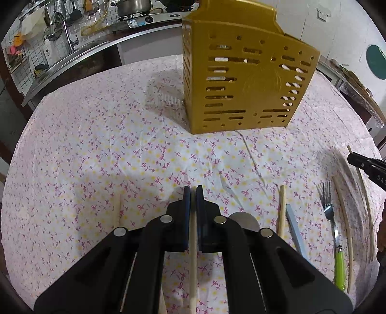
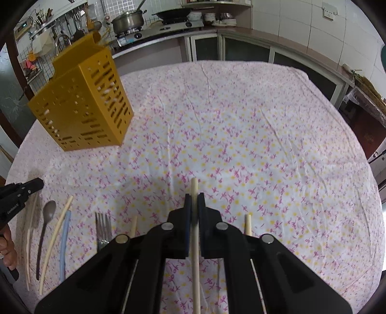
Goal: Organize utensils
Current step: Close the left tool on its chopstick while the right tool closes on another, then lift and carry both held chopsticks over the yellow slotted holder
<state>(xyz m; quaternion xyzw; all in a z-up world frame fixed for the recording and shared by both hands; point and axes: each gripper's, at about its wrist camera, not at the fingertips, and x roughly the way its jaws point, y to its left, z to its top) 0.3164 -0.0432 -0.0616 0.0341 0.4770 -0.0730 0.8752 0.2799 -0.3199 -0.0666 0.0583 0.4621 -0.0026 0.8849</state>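
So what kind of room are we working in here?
Most likely a home kitchen: a gas stove with a lidded pot, a sink faucet, and a table under a floral cloth.

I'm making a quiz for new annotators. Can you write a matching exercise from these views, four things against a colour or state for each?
Things:
1. utensil holder
2. fork
3. spoon
4. left gripper

Descriptions:
A. green handle
B. shut on a chopstick
C. yellow, slotted, standing on the tablecloth
D. lying flat, dark handle

Pairs: 1-C, 2-A, 3-D, 4-B
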